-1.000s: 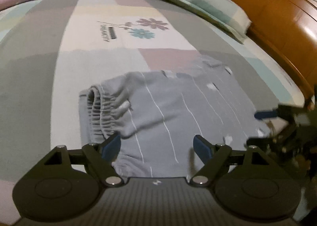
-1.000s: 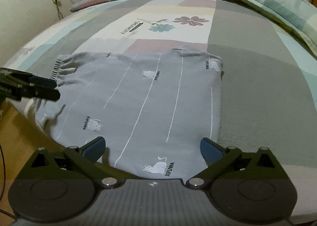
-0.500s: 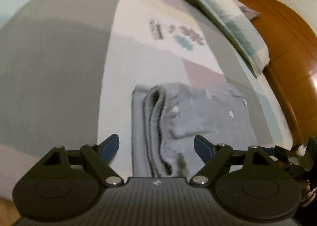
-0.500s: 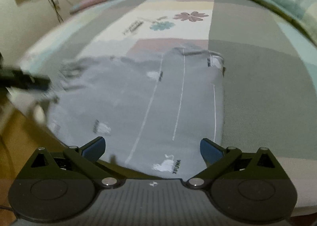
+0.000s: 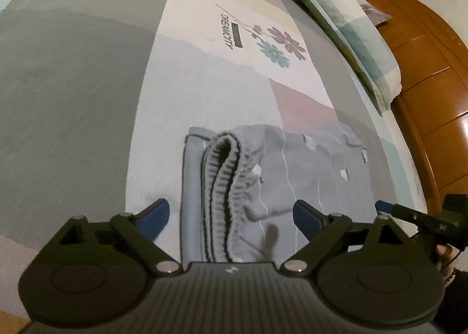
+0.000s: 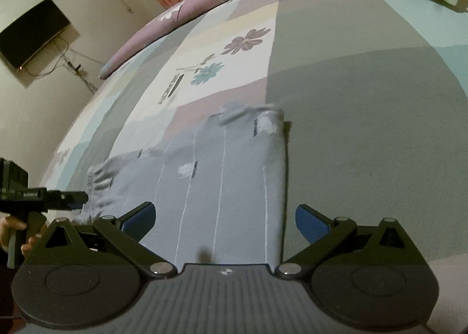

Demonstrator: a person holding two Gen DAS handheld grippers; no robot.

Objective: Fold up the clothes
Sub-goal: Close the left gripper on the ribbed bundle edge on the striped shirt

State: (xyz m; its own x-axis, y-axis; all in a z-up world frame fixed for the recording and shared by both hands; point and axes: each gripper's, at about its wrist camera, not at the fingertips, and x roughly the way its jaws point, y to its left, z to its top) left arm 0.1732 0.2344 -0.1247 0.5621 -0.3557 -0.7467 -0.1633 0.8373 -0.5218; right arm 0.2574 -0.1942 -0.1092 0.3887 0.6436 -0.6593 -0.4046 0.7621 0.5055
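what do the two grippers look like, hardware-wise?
Both match: left gripper and right gripper have black scissor-link arms with silver pivot pins, round black side discs, a ribbed grey base with a small white logo, and blue pads. No cables visible.

A patchwork bedsheet [image 5: 87, 99] spreads ahead of the hand-held gripper; pillow [image 5: 345, 29] and wooden headboard [image 5: 424, 70] far right; television [image 6: 32, 38] upper left.

A home bedroom: a bed [image 5: 87, 99] under a patchwork flowered sheet, a pillow [image 5: 351, 26], a wooden headboard [image 5: 424, 56], and a wall-mounted television [image 6: 29, 35] with dangling cables.
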